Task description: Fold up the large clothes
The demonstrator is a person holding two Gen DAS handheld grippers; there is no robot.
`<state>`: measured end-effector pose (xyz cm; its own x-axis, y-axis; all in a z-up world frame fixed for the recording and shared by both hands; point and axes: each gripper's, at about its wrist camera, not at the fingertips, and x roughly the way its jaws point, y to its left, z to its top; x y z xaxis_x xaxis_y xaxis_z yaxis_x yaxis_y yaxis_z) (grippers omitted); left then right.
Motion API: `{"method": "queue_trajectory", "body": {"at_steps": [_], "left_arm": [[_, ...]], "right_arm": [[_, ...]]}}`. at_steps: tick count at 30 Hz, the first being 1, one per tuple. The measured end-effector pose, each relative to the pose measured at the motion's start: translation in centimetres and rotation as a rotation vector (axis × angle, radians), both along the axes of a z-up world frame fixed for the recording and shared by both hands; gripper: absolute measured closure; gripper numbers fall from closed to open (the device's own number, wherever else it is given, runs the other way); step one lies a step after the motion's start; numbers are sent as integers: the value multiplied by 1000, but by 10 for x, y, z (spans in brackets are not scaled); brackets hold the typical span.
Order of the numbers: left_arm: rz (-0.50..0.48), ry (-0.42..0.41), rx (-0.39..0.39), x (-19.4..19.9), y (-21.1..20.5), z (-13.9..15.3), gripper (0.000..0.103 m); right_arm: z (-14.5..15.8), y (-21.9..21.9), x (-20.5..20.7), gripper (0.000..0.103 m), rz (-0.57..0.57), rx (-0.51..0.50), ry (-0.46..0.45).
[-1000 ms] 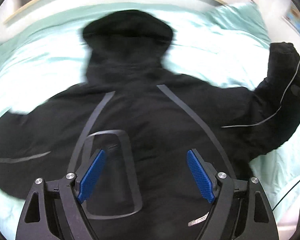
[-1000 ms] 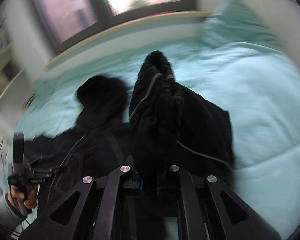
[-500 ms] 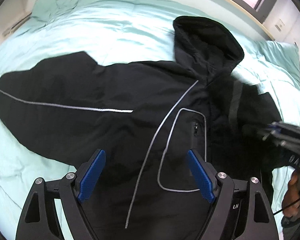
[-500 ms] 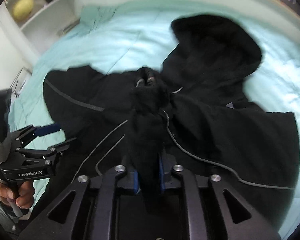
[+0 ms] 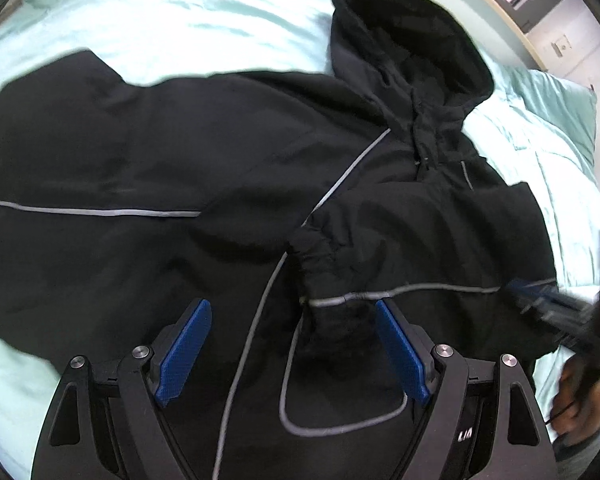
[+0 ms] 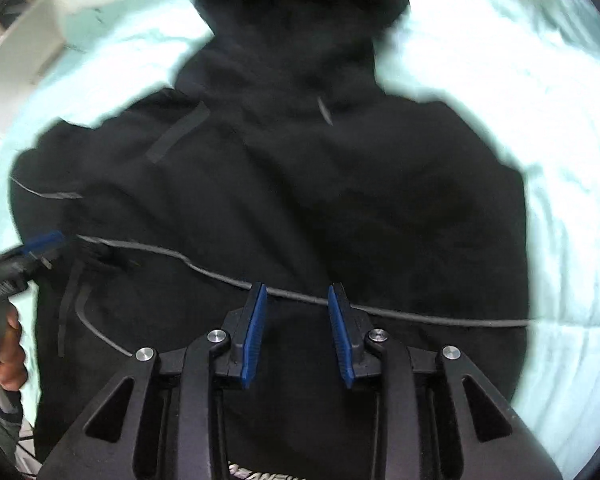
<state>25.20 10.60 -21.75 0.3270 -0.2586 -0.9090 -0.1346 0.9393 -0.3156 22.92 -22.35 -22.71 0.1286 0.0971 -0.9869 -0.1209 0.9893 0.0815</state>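
A black hooded jacket with thin grey piping lies spread on a light green bed cover. Its hood points away. One sleeve is folded across the chest, its elastic cuff lying near the middle. The other sleeve stretches out to the left. My left gripper is open and empty, just above the jacket's chest near the cuff. My right gripper is open and empty above the folded sleeve in the right wrist view, where the jacket fills the frame.
A green pillow lies at the bed's far right by a wooden frame edge and a wall. The right gripper shows blurred at the right edge of the left wrist view. The left gripper shows at the left of the right wrist view.
My right gripper has laid the sleeve across the chest, opened and let go. It has pulled back a little. My left gripper has stayed open over the jacket.
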Motion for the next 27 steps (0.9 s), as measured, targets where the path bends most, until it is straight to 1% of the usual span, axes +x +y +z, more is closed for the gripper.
{"method": "queue_trajectory", "body": {"at_steps": [1, 2, 4, 5, 6, 7, 8, 9, 11, 12, 14, 15, 16, 17, 18, 19, 20, 21, 22, 23, 24, 25, 26, 27], "left_arm": [[-3, 6, -6, 3, -1, -4, 19], [-5, 14, -7, 8, -3, -10, 19], [-10, 2, -6, 15, -7, -16, 21], [-17, -14, -6, 17, -9, -16, 40], [-36, -13, -15, 20, -12, -16, 56], [-49, -14, 10, 22, -16, -14, 58], [-63, -33, 23, 23, -18, -11, 71], [-70, -52, 33, 23, -20, -4, 74], [-61, -92, 17, 24, -17, 12, 76], [-44, -139, 17, 23, -11, 30, 76], [-16, -207, 34, 21, 0, 57, 76], [14, -249, 45, 20, 13, 74, 76], [34, -261, 48, 21, 23, 82, 76], [49, -254, 44, 23, 35, 85, 76], [49, -231, 43, 25, 44, 82, 76], [34, -191, 43, 28, 50, 75, 76], [8, -123, 47, 31, 55, 61, 75], [-14, -36, 72, 33, 57, 42, 75], [-32, 51, 118, 34, 55, 20, 75], [-46, 89, 158, 34, 52, 6, 75], [-68, 89, 214, 31, 45, -7, 72], [-90, 59, 253, 28, 37, -13, 71], [-101, 35, 288, 25, 32, -18, 69], [-97, 30, 306, 24, 29, -23, 69]], "right_arm": [[-20, -5, 1, 70, -30, 25, 50], [-30, -8, 2, 70, -51, 40, 57], [-33, -11, 3, 70, -68, 56, 38], [-32, -12, 3, 70, -72, 59, 39], [-30, -12, 3, 70, -73, 63, 38], [-27, -12, 3, 69, -63, 67, 36], [-23, -13, 2, 69, -55, 72, 35], [-17, -13, 0, 69, -45, 77, 33], [0, -11, -2, 69, -26, 68, 4], [15, -8, -4, 69, -9, 64, -28], [42, -8, -8, 69, 10, 67, -89], [56, -10, -9, 67, 14, 67, -125], [64, -13, -8, 58, 11, 59, -152], [69, -16, -9, 44, 5, 48, -169], [70, -22, -7, 38, -3, 25, -186], [65, -27, -3, 34, -14, -12, -190], [58, -27, 0, 34, -24, -41, -178], [47, -32, 2, 34, -34, -77, -153], [31, -36, 4, 36, -43, -113, -122], [16, -39, 5, 42, -44, -137, -97], [3, -40, 7, 44, -45, -157, -73], [-11, -41, 8, 44, -44, -167, -59], [-16, -41, 8, 44, -46, -168, -61], [-20, -42, 9, 44, -53, -172, -68]]}}
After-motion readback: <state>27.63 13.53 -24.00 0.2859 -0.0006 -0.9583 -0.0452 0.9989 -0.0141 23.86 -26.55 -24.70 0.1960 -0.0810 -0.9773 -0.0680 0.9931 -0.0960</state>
